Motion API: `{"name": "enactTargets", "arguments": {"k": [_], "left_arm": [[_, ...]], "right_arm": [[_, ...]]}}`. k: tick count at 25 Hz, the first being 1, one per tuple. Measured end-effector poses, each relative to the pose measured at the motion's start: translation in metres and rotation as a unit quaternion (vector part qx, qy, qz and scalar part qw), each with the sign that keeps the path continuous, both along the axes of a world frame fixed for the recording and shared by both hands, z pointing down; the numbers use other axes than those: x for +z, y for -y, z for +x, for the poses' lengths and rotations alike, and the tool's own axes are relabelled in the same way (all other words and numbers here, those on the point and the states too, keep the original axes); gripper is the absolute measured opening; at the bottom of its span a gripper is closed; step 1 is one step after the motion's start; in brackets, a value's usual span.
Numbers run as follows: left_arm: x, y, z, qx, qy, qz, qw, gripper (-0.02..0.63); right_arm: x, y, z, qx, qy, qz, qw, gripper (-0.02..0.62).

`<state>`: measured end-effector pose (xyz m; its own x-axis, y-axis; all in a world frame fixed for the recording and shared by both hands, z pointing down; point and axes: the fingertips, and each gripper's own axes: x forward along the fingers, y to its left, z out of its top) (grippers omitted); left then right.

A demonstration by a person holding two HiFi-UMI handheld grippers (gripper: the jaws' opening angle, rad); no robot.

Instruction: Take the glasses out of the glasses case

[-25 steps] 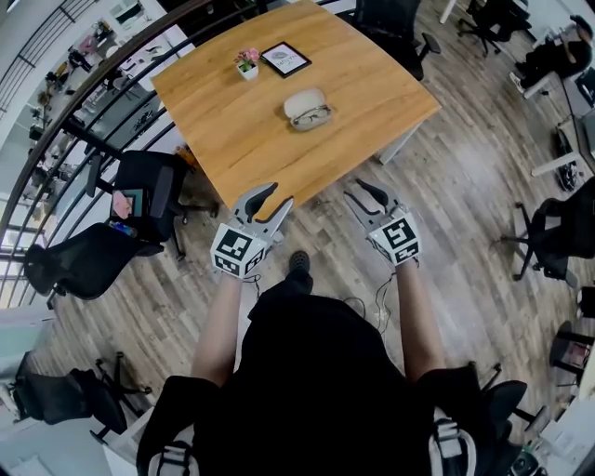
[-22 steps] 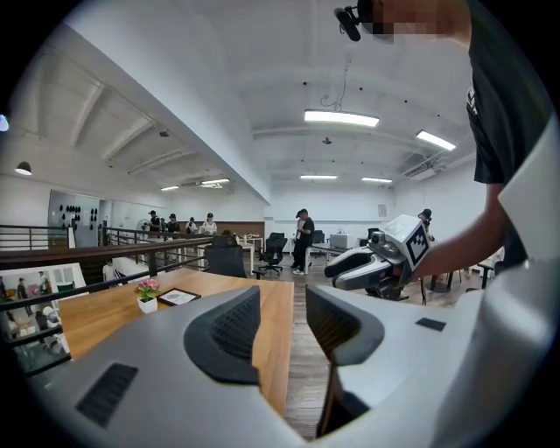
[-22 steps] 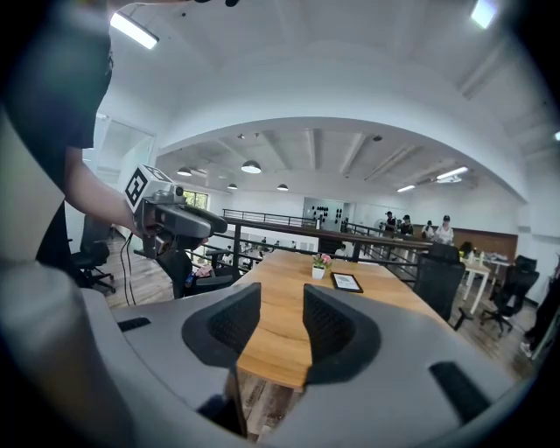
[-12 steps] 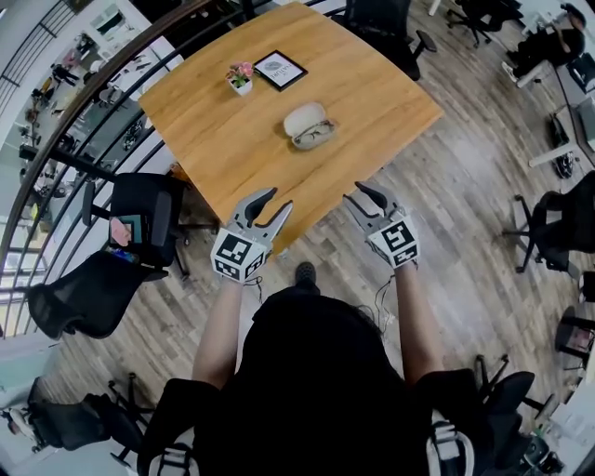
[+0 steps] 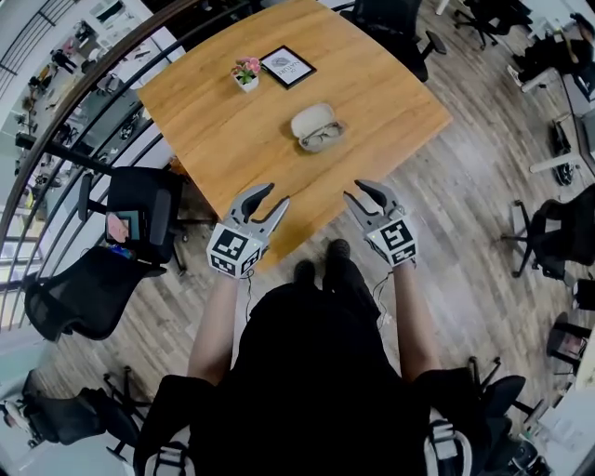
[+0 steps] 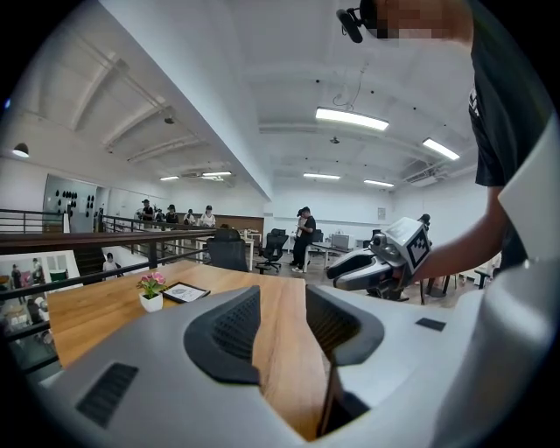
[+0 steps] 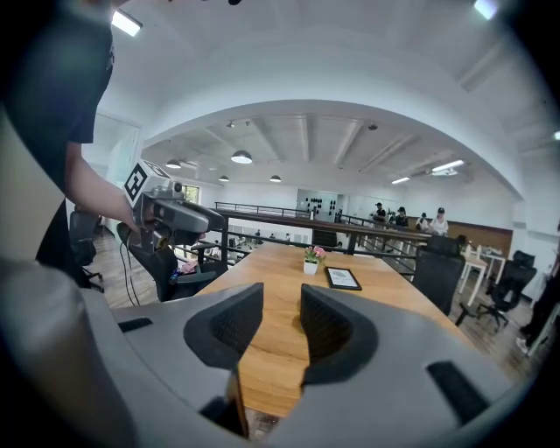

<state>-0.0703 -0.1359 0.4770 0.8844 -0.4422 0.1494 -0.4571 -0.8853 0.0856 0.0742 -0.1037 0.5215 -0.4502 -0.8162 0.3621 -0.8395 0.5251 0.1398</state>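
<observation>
The white glasses case (image 5: 314,124) lies open in the middle of the wooden table (image 5: 232,139), and the glasses (image 5: 326,138) rest in its nearer half. Both grippers hover over the table's near edge, well short of the case. My left gripper (image 5: 268,197) is open and holds nothing; the tabletop shows through its gap (image 6: 282,302). My right gripper (image 5: 363,193) has its jaws closing, still apart, with only bare wood between them (image 7: 282,315). Neither gripper view shows the case. Each gripper view shows the other gripper to one side.
A small pot of pink flowers (image 5: 246,72) and a black picture frame (image 5: 287,66) stand at the table's far side. Black office chairs (image 5: 139,200) and a railing (image 5: 56,112) stand to the left. Another chair (image 5: 390,28) is at the far end. My feet (image 5: 321,270) are on the plank floor.
The person has stepped toward the table. Both grippers have come forward from over the floor to the table's near edge. The case now lies closer to them.
</observation>
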Motion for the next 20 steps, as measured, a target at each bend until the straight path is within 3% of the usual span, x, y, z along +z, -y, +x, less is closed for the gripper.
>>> {"name": "enactTargets", "arguments": {"k": [13,20], "left_arm": [[0.016,0.085,0.001,-0.063,0.006,-0.024,0.9977,0.178],[0.037,0.126,0.016,-0.100,0.019,-0.059,0.9931,0.178]], "right_arm": [[0.031,0.103,0.022,-0.054,-0.016,-0.035,0.998,0.137],[0.060,0.160,0.029,-0.112,-0.026,-0.076,0.990,0.137]]}}
